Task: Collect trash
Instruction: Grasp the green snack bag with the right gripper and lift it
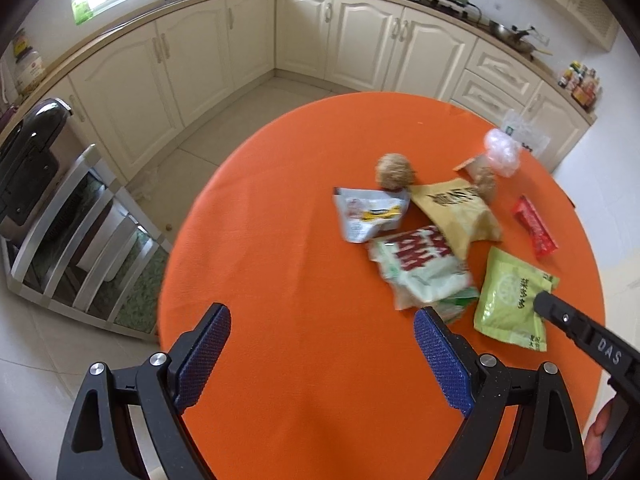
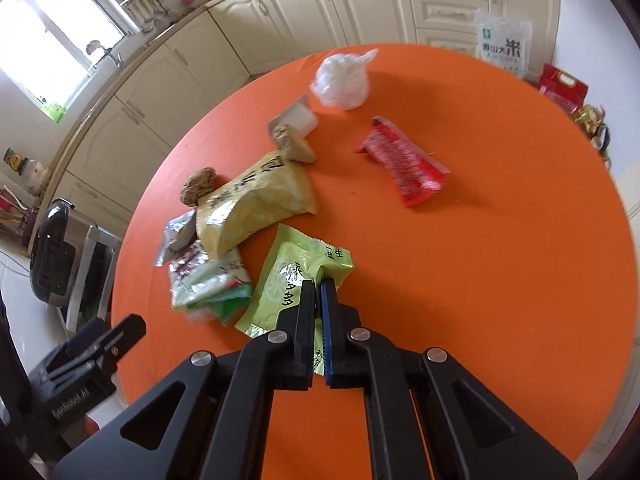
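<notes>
Trash lies on a round orange table (image 1: 280,240). My right gripper (image 2: 319,285) is shut on a light green wrapper (image 2: 288,276), which also shows in the left wrist view (image 1: 508,300). My left gripper (image 1: 322,320) is open and empty above the table's near side. Close by lie a white-and-red packet (image 1: 420,268), a yellow bag (image 2: 248,204), a silver-white wrapper (image 1: 368,212), a red wrapper (image 2: 404,168), a crumpled clear plastic bag (image 2: 342,80) and two brown clumps (image 1: 394,170) (image 2: 292,144).
A metal rack (image 1: 80,240) with a dark appliance (image 1: 28,160) stands on the floor left of the table. Cream cabinets (image 1: 200,52) line the back walls. A rice bag (image 2: 502,42) and red packages (image 2: 562,86) sit beyond the table's far right edge.
</notes>
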### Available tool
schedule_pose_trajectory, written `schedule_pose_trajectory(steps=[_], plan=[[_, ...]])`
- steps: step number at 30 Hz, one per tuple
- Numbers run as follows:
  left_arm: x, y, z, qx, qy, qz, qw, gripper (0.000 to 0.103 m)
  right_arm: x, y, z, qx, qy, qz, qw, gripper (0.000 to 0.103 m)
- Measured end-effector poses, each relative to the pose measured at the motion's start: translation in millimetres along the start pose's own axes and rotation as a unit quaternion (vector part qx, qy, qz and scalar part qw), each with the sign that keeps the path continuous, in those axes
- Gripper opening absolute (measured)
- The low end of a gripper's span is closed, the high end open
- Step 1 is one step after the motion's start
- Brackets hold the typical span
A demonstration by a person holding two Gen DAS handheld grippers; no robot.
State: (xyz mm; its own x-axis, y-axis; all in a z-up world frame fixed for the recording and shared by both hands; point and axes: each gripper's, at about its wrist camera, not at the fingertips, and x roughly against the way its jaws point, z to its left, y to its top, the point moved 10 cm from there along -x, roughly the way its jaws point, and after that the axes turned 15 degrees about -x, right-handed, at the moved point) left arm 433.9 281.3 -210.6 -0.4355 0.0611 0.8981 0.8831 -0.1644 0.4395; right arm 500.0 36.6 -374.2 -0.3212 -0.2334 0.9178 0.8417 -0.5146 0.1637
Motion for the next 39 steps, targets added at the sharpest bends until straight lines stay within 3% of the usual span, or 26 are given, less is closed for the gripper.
schedule_pose_trajectory(steps=[6, 11, 12, 15, 22, 24, 26, 27, 31, 39], plan=[[-4.0, 4.6, -26.0, -0.014, -0.012, 0.004, 0.9998, 0.090, 12.7, 10.6, -36.0, 0.037, -0.046, -0.007, 0.998, 0.003], [-5.4, 3.3, -34.2, -0.017, -0.014, 0.008, 0.9997, 0.090, 6.5, 9.6, -37.3, 0.035, -0.059, -0.004, 0.998, 0.009], [-5.0, 3.1, -34.2, -0.016, -0.013, 0.008, 0.9998, 0.090, 3.0, 8.3, -35.6, 0.038, -0.066, -0.002, 0.997, 0.012], [-3.7, 1.4, -31.4, -0.011, -0.015, 0.008, 0.9998, 0.090, -9.0, 3.3, -32.5, 0.035, -0.078, 0.011, 0.996, 0.045], [-6.1, -0.2, -24.1, 0.001, -0.014, 0.012, 0.9998, 0.090, -22.9, 5.9, -25.0, 0.024, -0.095, -0.006, 0.995, 0.061], [-7.8, -0.1, -23.4, 0.005, -0.015, 0.015, 0.9998, 0.090, -24.6, 6.7, -23.0, 0.032, -0.106, -0.017, 0.994, 0.061], [-9.9, 0.9, -24.6, 0.007, -0.017, 0.017, 0.9997, 0.090, -24.8, 5.0, -21.0, 0.048, -0.114, -0.032, 0.992, 0.051], [-11.6, 2.0, -26.2, 0.009, -0.019, 0.018, 0.9996, 0.090, -23.2, 4.2, -19.7, 0.056, -0.113, -0.040, 0.991, 0.040], [-16.7, 8.1, -34.9, 0.006, -0.022, 0.021, 0.9995, 0.090, -15.8, 5.9, -24.8, 0.034, -0.071, -0.032, 0.996, 0.026], [-32.0, 23.9, -62.1, 0.001, -0.027, 0.024, 0.9993, 0.090, -5.8, 29.2, -45.0, 0.016, -0.056, -0.037, 0.998, 0.021]])
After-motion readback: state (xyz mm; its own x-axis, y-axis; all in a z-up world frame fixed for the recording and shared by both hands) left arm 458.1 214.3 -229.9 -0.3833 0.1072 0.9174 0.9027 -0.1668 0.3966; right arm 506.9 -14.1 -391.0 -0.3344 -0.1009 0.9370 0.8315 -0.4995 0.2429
